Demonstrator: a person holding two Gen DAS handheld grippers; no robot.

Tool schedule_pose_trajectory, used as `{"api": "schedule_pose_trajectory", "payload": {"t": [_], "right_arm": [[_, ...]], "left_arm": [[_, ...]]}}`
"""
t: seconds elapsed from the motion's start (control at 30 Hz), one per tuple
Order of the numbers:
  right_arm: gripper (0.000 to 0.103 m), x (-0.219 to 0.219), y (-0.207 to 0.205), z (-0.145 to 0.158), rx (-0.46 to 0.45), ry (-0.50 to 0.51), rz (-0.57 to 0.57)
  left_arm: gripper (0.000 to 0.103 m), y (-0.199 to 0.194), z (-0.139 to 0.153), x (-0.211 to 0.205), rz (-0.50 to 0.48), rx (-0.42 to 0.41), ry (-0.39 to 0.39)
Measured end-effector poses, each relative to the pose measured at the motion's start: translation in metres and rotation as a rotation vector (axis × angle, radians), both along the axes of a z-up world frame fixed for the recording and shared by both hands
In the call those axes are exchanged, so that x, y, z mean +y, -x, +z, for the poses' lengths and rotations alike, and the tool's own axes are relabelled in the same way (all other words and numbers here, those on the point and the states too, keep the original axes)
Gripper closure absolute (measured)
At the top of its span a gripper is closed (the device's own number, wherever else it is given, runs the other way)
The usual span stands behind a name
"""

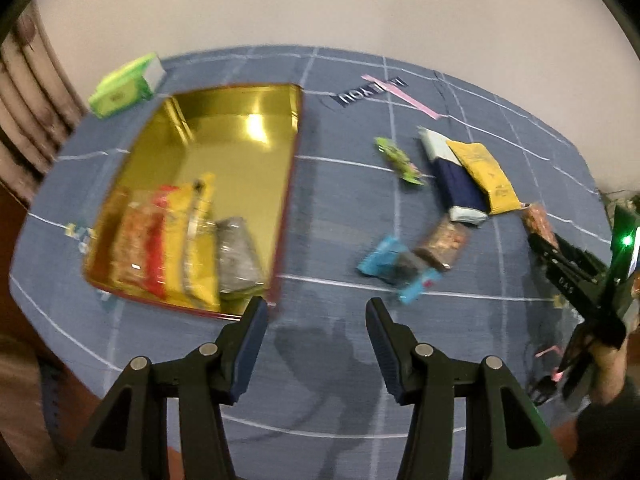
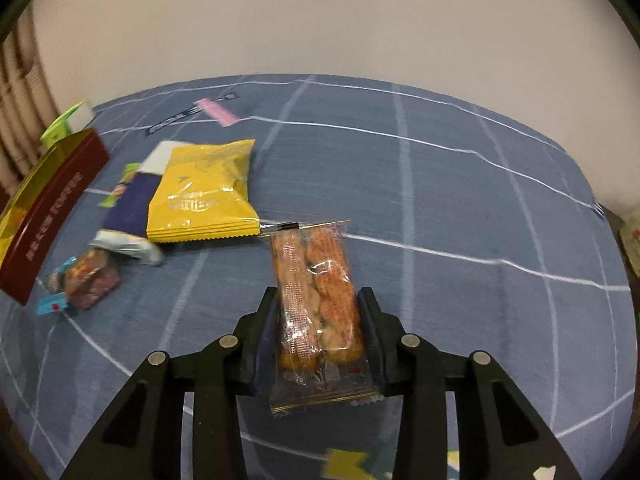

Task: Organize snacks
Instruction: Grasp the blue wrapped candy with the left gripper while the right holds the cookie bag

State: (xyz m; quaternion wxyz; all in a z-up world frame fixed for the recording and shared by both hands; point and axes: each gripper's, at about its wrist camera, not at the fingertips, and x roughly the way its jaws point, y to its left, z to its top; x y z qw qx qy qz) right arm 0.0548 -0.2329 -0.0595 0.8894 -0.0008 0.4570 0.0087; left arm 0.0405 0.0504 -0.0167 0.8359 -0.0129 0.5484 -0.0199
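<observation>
A gold-lined tin [image 1: 240, 120] with dark red sides [image 2: 52, 216] sits on the blue checked cloth and holds several snack packs [image 1: 176, 248] at its near end. My left gripper [image 1: 316, 312] is open and empty, above the cloth just right of the tin's near corner. My right gripper [image 2: 318, 300] is shut on a clear pack of orange biscuits [image 2: 316, 292]; it shows at the far right of the left wrist view [image 1: 540, 236]. Loose on the cloth lie a yellow pack [image 2: 204, 196], a navy and white pack [image 2: 128, 208], a small green pack [image 1: 398, 160] and a blue-edged clear pack [image 1: 404, 268].
A green box [image 1: 124, 86] stands beyond the tin at the cloth's far left. A pink strip [image 1: 400, 94] lies near the far edge. The table ends close below both grippers and a pale wall stands behind it.
</observation>
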Motion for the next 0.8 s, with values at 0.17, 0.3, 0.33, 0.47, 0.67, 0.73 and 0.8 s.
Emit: {"api": "schedule_pose_trajectory", "payload": {"t": [0.17,0.3,0.33,0.47,0.67,0.73,0.8], "right_arm": [[0.067,-0.013,0.005,-0.001,-0.018,0.011,-0.038],[0.067,-0.013,0.006,0.000,-0.037,0.012,-0.037],[0.067,-0.012,0.007,0.000,-0.043,0.013,-0.036],[0.066,-0.014,0.008,0.001,-0.046,0.003,-0.037],[0.066,-0.016,0.008,0.001,-0.046,0.002,-0.035],[0.066,-0.015,0.009,0.001,-0.046,0.004,-0.036],[0.065,-0.014,0.009,0.002,-0.046,0.004,-0.035]], "left_arm": [[0.051,-0.015,-0.010,-0.011,0.023,0.072,0.105],[0.051,-0.027,-0.017,-0.013,0.075,0.141,0.216],[0.051,-0.029,-0.017,-0.014,0.084,0.147,0.227],[0.051,-0.042,-0.020,-0.020,0.127,0.170,0.247],[0.051,-0.058,-0.036,-0.025,0.201,0.229,0.266],[0.051,-0.061,-0.039,-0.026,0.218,0.233,0.268],[0.051,-0.063,-0.041,-0.028,0.230,0.232,0.278]]}}
